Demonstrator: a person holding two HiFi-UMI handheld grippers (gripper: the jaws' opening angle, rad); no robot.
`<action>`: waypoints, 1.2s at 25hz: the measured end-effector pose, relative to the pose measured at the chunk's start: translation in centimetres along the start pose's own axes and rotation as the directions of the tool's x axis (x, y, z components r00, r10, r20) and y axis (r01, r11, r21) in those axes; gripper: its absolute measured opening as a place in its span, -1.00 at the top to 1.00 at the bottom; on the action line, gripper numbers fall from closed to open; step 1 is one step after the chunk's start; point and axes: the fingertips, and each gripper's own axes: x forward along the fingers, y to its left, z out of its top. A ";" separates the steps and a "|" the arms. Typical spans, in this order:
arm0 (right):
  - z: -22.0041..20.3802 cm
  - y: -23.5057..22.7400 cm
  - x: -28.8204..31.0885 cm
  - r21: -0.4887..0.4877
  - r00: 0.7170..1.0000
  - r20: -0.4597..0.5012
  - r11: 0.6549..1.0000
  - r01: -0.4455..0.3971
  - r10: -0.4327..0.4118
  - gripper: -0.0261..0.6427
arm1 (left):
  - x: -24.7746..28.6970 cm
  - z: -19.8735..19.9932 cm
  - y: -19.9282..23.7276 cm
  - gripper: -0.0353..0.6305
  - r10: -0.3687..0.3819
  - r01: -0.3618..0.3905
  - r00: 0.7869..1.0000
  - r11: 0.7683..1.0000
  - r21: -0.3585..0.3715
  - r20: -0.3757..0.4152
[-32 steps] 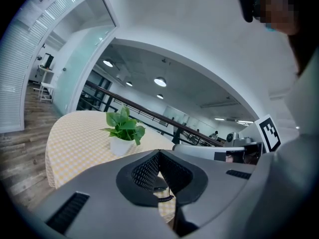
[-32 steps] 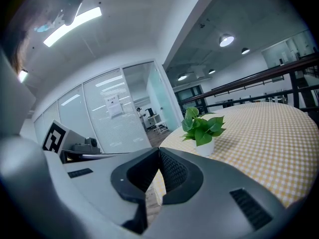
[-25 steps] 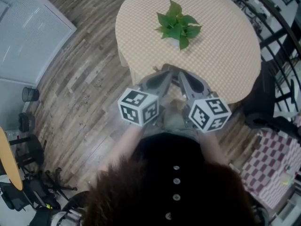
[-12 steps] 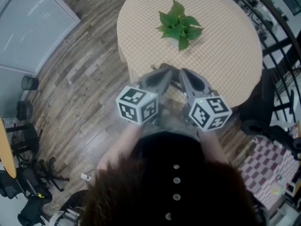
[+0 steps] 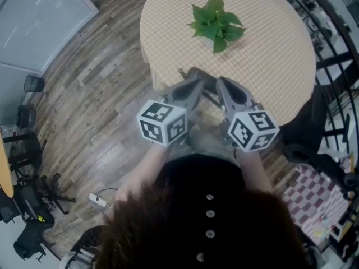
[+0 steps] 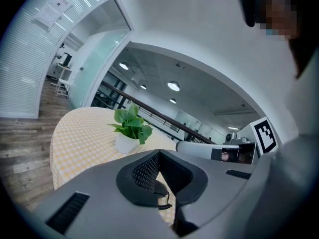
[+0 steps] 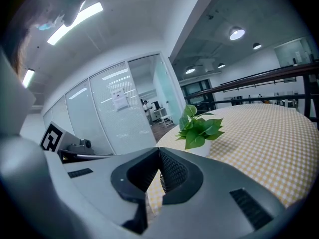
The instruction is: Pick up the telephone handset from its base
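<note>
- Left gripper (image 5: 196, 80) and right gripper (image 5: 220, 84): jaws pressed together, nothing between them. Both sit side by side over the bench's (image 5: 275, 55) near edge.
- Telephone (image 6: 158, 189): mostly hidden. A dark part and coiled cord (image 6: 165, 206) show just past the left tips.
- Plant (image 5: 216, 23): far, well apart from the tips.
- Open floor (image 5: 95, 94): left.

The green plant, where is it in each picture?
Head view: the plant is near the top, a little right of middle.
Left gripper view: the plant is left of the middle, in its white pot.
Right gripper view: the plant is just right of the middle.
Shared landmark: the yellow checked tablecloth under it.
</note>
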 end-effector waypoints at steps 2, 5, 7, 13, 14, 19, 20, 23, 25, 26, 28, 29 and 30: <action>-0.2 -0.5 0.0 -0.001 1.000 -0.010 1.000 0.003 -0.003 0.89 | -0.1 -0.2 0.4 0.88 0.016 -0.016 1.000 1.000 -0.011 0.004; -0.5 -1.1 0.2 -0.008 1.000 -0.026 1.000 0.008 -0.008 0.89 | -0.1 -0.6 1.0 0.88 0.035 -0.035 0.999 0.999 -0.026 0.005; -0.9 -1.4 0.3 -0.016 0.999 -0.045 1.000 0.003 -0.004 0.89 | 0.0 -0.9 1.1 0.88 0.042 -0.042 0.999 0.998 -0.037 0.004; -2.1 -1.8 0.6 -0.063 0.995 -0.101 0.998 -0.026 0.019 0.89 | 0.4 -1.9 0.9 0.88 0.049 -0.048 0.999 0.997 -0.062 0.004; -2.2 -1.9 0.7 -0.071 0.994 -0.109 0.997 -0.030 0.022 0.89 | 0.5 -2.0 1.0 0.88 0.050 -0.050 0.999 0.997 -0.067 0.002; -2.9 -2.1 1.2 -0.079 0.989 -0.140 0.995 -0.056 0.045 0.89 | 0.6 -2.9 1.3 0.88 0.061 -0.061 0.998 0.994 -0.092 -0.008; -3.1 -2.2 1.4 -0.080 0.988 -0.146 0.995 -0.060 0.047 0.89 | 0.7 -3.1 1.4 0.88 0.061 -0.062 0.998 0.994 -0.096 -0.011; -3.7 -2.4 1.9 -0.087 0.983 -0.174 0.993 -0.076 0.060 0.89 | 1.1 -4.0 1.6 0.88 0.061 -0.063 0.998 0.992 -0.107 -0.025; -4.1 -2.6 2.2 -0.095 0.980 -0.190 0.992 -0.083 0.064 0.89 | 1.3 -4.6 1.6 0.88 0.059 -0.063 0.998 0.991 -0.116 -0.039; -4.3 -2.7 2.3 -0.100 0.978 -0.197 0.991 -0.084 0.064 0.89 | 1.3 -5.0 1.6 0.88 0.058 -0.063 0.997 0.991 -0.119 -0.047; -4.6 -3.0 2.5 -0.110 0.975 -0.213 0.990 -0.085 0.060 0.89 | 1.4 -5.6 1.5 0.88 0.058 -0.065 0.996 0.990 -0.126 -0.062; -4.8 -3.1 2.6 -0.114 0.973 -0.221 0.990 -0.087 0.060 0.89 | 1.6 -5.9 1.5 0.88 0.058 -0.067 0.996 0.989 -0.131 -0.068; -5.1 -3.3 2.8 -0.118 0.972 -0.229 0.989 -0.089 0.060 0.89 | 1.8 -6.1 1.6 0.88 0.060 -0.069 0.996 0.988 -0.135 -0.071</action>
